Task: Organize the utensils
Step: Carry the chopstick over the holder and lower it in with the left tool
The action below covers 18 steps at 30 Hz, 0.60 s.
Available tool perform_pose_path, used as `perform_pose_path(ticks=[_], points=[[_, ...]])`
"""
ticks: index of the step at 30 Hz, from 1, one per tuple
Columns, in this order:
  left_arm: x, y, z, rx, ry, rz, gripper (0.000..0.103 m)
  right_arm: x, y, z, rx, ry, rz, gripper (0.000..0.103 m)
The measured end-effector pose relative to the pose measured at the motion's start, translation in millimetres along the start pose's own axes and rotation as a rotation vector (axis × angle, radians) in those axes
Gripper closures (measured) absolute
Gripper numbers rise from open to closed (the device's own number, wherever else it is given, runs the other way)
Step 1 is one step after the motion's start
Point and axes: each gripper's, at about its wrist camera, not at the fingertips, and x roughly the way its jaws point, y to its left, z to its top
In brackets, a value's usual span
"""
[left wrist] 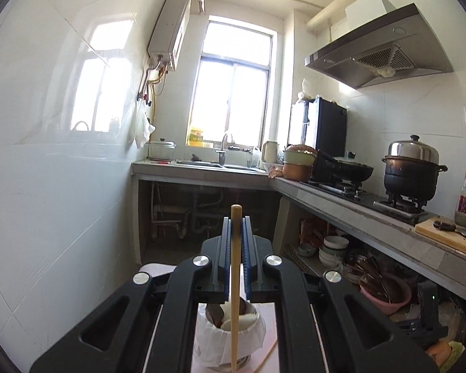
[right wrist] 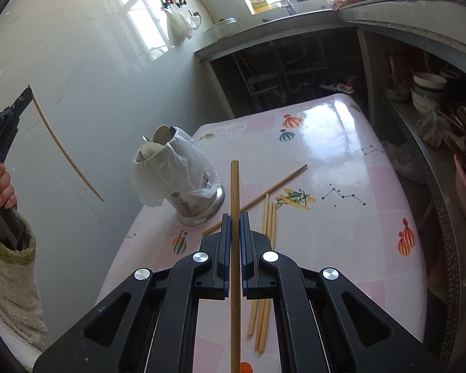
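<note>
Pinching one chopstick [left wrist: 235, 267] upright between pressed-together jaws, the left gripper [left wrist: 236, 222] hangs above the bag-lined utensil holder [left wrist: 230, 332], which sits just below its fingertips. In the right-wrist view, the right gripper [right wrist: 235, 217] clamps a second chopstick [right wrist: 235, 205] whose tip juts past the fingertips; loose chopsticks [right wrist: 268, 214] lie on the table [right wrist: 341, 168] just beyond and beneath it, the holder ahead to its left.
</note>
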Motion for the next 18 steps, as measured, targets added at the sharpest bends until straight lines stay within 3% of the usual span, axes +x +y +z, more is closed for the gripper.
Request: perform_pose_path(ticks=[8, 18], points=[[42, 10, 19, -0.012, -0.09, 0.031, 0.097, 4, -3, 3, 0.007, 0.008, 0.003, 0.099], [106, 13, -14, 0.072, -0.054, 0.079, 0.097, 15, -11, 4, 0.025, 0.031, -0.006, 0.099]])
